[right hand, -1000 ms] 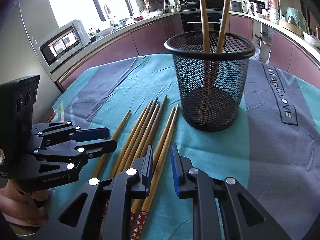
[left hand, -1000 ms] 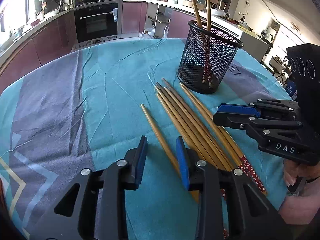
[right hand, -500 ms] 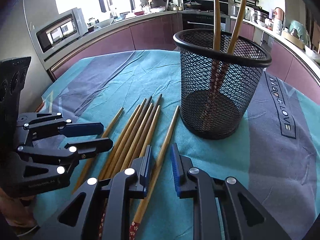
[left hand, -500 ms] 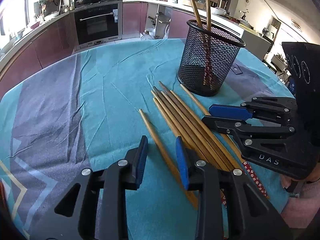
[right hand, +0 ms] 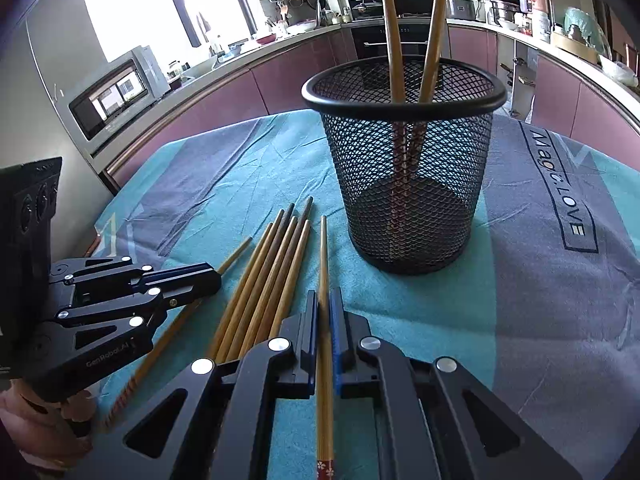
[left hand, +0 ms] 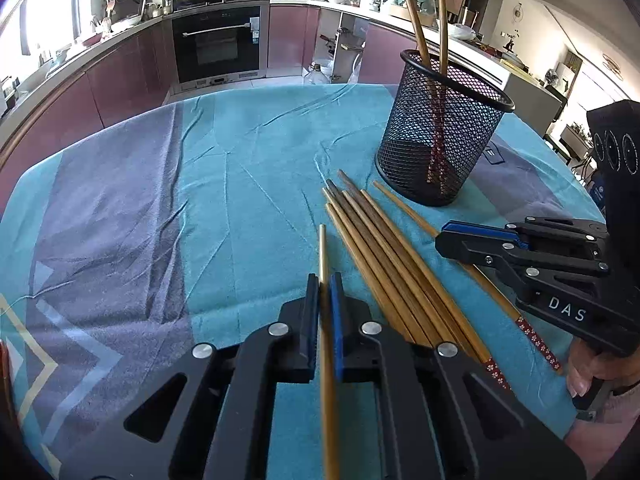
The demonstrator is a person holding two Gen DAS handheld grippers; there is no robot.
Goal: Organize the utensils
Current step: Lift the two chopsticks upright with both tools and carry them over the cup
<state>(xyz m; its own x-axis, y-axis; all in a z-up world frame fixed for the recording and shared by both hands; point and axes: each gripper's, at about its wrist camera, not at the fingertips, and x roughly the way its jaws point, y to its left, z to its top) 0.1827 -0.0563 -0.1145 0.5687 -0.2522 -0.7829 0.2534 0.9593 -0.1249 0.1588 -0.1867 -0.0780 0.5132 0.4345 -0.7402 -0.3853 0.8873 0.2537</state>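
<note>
Bamboo chopstick (left hand: 322, 256) clamped between left gripper (left hand: 324, 296) pads, lower centre. Right gripper (right hand: 324, 312), marked "DAS", likewise pinches another bamboo chopstick (right hand: 323, 256). Loose brown chopsticks (left hand: 384, 248) mid-frame; black mesh cup (right hand: 404, 168) beyond; cloth (right hand: 560, 208) reads "Magic LOVE".

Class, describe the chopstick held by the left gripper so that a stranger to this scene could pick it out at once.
Start at the black mesh cup on the teal cloth. In front of it lies a bundle of chopsticks. The one you want is apart from that bundle, on its far side from the cup, and is clamped between the blue pads of the left gripper.
</note>
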